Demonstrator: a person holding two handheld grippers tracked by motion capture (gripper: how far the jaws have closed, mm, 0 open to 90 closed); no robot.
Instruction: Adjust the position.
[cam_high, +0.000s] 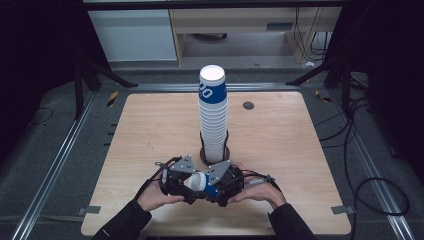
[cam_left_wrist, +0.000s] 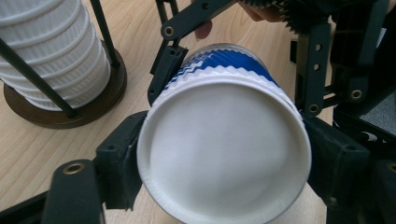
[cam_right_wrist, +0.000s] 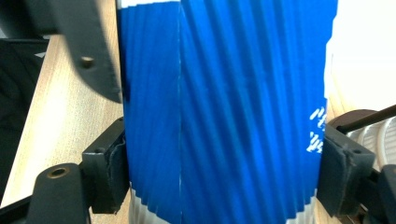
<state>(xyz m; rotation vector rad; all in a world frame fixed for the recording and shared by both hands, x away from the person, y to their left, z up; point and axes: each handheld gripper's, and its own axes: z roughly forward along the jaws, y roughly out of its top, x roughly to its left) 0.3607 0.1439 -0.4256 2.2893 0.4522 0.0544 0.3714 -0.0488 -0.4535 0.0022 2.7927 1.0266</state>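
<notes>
Holding one blue-and-white paper cup (cam_high: 201, 182) on its side just above the near middle of the table (cam_high: 150, 130), between both tongs. Left tongs (cam_high: 181, 186) closing snugly around the rim end, pads (cam_left_wrist: 122, 164) pressing the white lip from both sides, open mouth facing that camera. Right tongs (cam_high: 218, 189) clamping the blue ribbed wall (cam_right_wrist: 224, 107) nearer the base, jaws spread about a cup's width and touching the wall on each side. Standing just beyond the hands, toward the far side: a tall stack of matching cups (cam_high: 213, 112) in a dark round holder (cam_high: 204, 156) with thin upright rods (cam_left_wrist: 105, 32).

Probably passing the cup from one pair of tongs to the other, or turning it upright for the stack; hard telling which.

For doing this well:
- Keeping pressure light at the rim end, since thin paper there looks likely to buckle or go oval.
- Letting only one pair loosen at a time, and only once the other is gripping firmly.
- Avoiding any twisting of the two grips against each other, risking creasing the wall.
- Staying clear of the rods and stack while turning, being so near them.
- Lining the cup's axis up with the stack before lifting toward its top.
</notes>
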